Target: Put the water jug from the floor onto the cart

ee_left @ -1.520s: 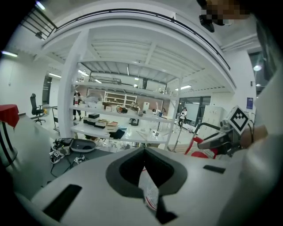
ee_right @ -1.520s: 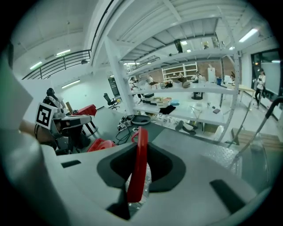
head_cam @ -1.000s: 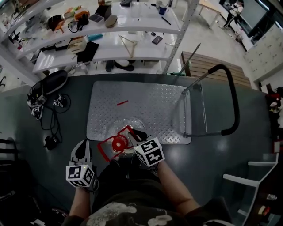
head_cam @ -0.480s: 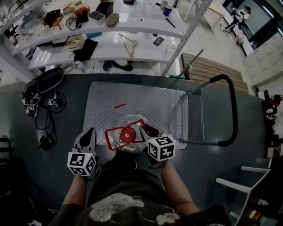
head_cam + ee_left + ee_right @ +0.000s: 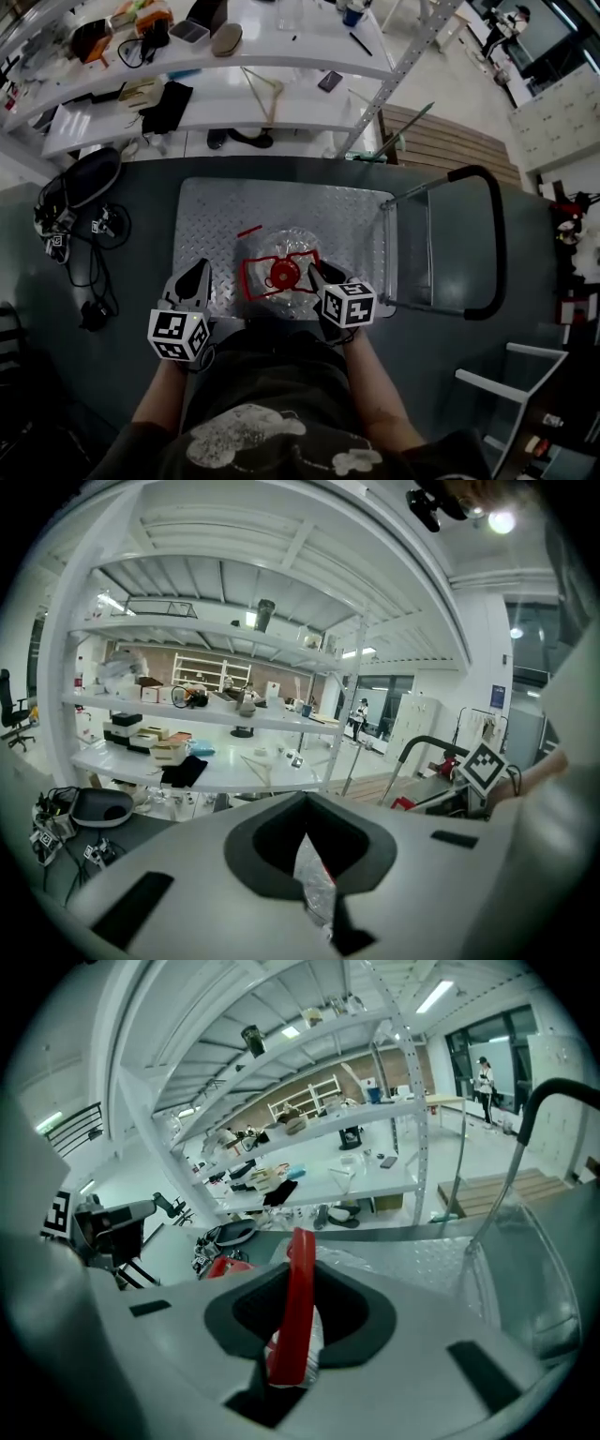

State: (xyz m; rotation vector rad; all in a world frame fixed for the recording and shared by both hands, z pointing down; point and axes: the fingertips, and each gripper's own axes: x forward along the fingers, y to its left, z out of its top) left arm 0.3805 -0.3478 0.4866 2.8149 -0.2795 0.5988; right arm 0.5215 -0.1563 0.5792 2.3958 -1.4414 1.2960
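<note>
Over the cart (image 5: 225, 211), right gripper (image 5: 317, 274) jaws clamp the water jug (image 5: 281, 272) handle (image 5: 298, 1288); left gripper (image 5: 195, 276) jaws together.

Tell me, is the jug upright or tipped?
Upright: the jug shows its red cap straight up at the head camera, centred in the clear body.

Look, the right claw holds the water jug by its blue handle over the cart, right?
Not quite: the handle is red, not blue; the right gripper view shows it. The right claw does hold the water jug by it over the cart.
</note>
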